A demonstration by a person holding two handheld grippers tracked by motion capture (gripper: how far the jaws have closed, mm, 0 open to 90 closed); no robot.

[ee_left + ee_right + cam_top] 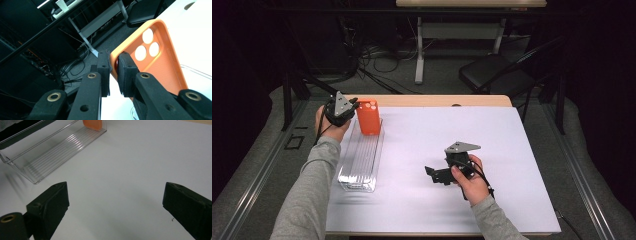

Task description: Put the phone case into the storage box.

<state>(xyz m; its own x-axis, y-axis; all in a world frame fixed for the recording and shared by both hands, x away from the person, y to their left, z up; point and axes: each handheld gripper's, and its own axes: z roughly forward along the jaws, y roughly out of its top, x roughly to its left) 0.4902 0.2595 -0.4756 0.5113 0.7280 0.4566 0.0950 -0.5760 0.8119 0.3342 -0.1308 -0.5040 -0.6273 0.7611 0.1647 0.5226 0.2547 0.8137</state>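
Observation:
An orange phone case (368, 116) with three round camera holes stands upright at the far end of a clear ribbed tray (360, 160) on the left of the white table. My left gripper (353, 107) is shut on the case's upper left edge; in the left gripper view the jaws (113, 67) pinch the rim of the case (160, 60). My right gripper (432, 175) rests low over the table's middle, open, pointing left toward the tray. In the right gripper view its jaws (115, 202) stand wide with bare table between them, and the tray (57, 147) and the case's foot (93, 123) lie beyond.
A wooden strip (437, 100) borders the table's far edge. Behind it are a black folding chair (497, 72) and a desk leg (418, 50) with cables on the floor. White table surface (492, 145) lies to the right of the tray.

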